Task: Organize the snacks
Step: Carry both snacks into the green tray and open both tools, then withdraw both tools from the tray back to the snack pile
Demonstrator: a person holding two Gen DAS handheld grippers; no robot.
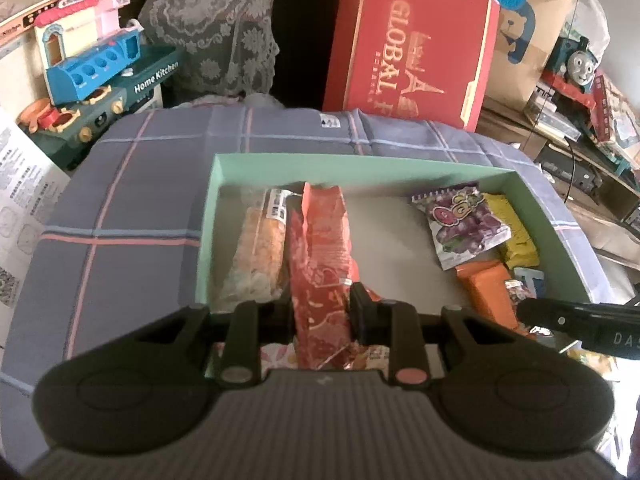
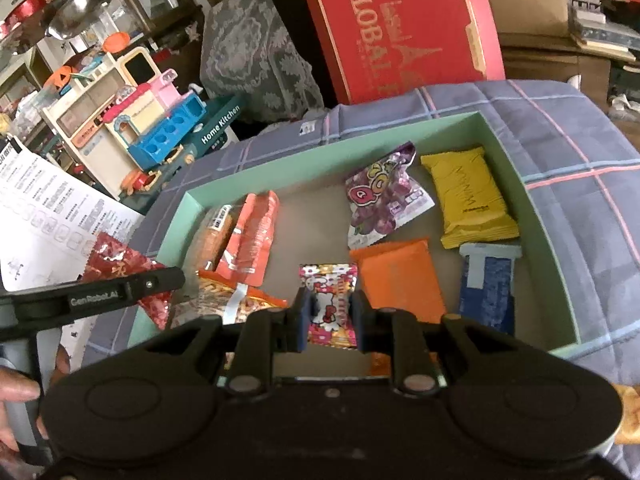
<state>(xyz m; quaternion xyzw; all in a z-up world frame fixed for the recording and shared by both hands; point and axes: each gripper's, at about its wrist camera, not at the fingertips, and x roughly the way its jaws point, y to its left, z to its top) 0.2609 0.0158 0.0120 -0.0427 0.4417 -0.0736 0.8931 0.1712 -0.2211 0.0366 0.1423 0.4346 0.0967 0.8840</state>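
Left gripper (image 1: 322, 312) clamped on red foil snack packet (image 1: 320, 268); its lower end hidden behind the gripper body, long axis pointing away over the green box (image 1: 360, 160). Right gripper (image 2: 330, 318) clamped on pink cartoon candy packet (image 2: 330, 300), upright, bottom edge cut off, over the box's near edge.

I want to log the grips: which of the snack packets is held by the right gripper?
The small pink cartoon-cat candy packet, pinched in the right gripper. The other packets lie loose in the green box, except one red packet in the left gripper.
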